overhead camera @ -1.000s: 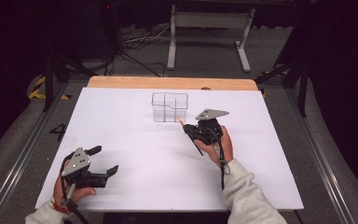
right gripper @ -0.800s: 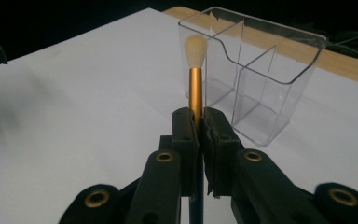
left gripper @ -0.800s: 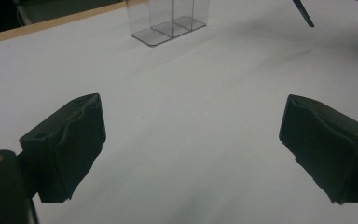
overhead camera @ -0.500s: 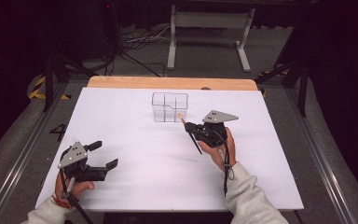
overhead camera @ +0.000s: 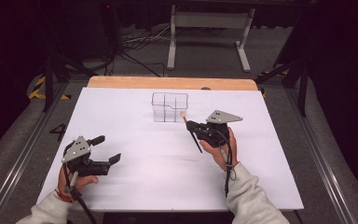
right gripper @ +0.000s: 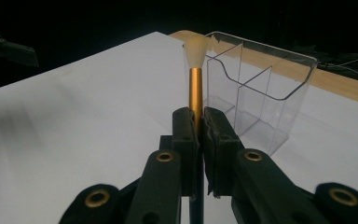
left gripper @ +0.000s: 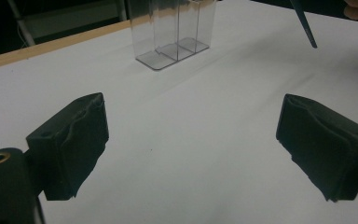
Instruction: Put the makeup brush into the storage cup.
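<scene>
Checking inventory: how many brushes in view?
1. A black-handled makeup brush with gold ferrule and pale bristles, clamped in the right gripper, beside the clear plastic compartment organizer. None seems hidden.

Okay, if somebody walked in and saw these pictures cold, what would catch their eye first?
Probably the right gripper, right of the table's middle, shut on a small brush with a gold ferrule and pale bristles, its tip beside the clear divided organizer standing toward the far side of the white table. Next, the left gripper at the near left, jaws wide open and holding nothing.
</scene>
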Tool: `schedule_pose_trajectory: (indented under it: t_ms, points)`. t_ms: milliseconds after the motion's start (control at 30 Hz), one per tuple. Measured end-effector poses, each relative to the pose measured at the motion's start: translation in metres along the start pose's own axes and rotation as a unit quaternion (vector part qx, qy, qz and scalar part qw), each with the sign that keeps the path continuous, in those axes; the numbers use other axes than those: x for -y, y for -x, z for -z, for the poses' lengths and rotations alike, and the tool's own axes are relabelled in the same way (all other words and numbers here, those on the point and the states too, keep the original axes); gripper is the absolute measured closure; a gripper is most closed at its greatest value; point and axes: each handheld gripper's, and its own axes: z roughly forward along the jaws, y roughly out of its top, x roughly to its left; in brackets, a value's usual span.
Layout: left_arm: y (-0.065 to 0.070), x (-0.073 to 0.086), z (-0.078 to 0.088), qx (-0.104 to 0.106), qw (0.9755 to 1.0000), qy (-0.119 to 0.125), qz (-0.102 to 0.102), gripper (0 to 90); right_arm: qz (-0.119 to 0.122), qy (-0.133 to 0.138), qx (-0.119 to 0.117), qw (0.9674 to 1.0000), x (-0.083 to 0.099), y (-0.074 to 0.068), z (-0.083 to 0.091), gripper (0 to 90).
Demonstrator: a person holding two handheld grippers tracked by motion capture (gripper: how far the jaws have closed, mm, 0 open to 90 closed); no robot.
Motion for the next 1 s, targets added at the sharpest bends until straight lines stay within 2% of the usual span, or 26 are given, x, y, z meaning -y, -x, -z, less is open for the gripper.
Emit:
schedule_pose_trajectory:
  t_ms: [33, 233, 400, 433, 567, 667, 767, 933, 1000]
  points:
    - [0.0, -0.001, 0.0, 0.0, 1.0, 0.001, 0.001, 9.9, 0.002, 0.005, -0.008, 0.9999, 0.0, 0.0, 0.002, 84.2]
    - [0.001, -0.01, -0.007, 0.009, 0.9999, 0.006, -0.005, 10.3, 0.005, 0.017, -0.016, 0.9997, 0.0, 0.0, 0.006, 84.2]
    - [0.009, -0.025, -0.024, 0.033, 0.9993, 0.014, -0.01, 10.8, 0.01, 0.023, -0.026, 0.9994, 0.0, -0.002, 0.007, 84.1]
    - [0.012, -0.031, -0.029, 0.038, 0.999, 0.015, -0.021, 10.9, 0.011, 0.026, -0.027, 0.9992, -0.001, -0.003, 0.007, 84.2]
    - [0.018, -0.039, -0.04, 0.051, 0.9981, 0.019, -0.03, 11.0, 0.013, 0.03, -0.029, 0.999, -0.001, -0.003, 0.009, 84.1]
    - [0.02, -0.042, -0.046, 0.062, 0.9972, 0.018, -0.038, 10.2, 0.015, 0.034, -0.033, 0.9988, -0.002, -0.003, 0.01, 84.2]
    - [0.023, -0.046, -0.052, 0.064, 0.9967, 0.02, -0.045, 9.6, 0.017, 0.04, -0.033, 0.9985, -0.003, -0.003, 0.012, 84.2]
    - [0.029, -0.051, -0.059, 0.077, 0.9956, 0.026, -0.046, 9.7, 0.023, 0.057, -0.05, 0.9969, -0.005, -0.007, 0.015, 84.2]
    - [0.032, -0.053, -0.062, 0.076, 0.9954, 0.024, -0.053, 9.9, 0.023, 0.061, -0.053, 0.9965, -0.006, -0.009, 0.015, 84.2]
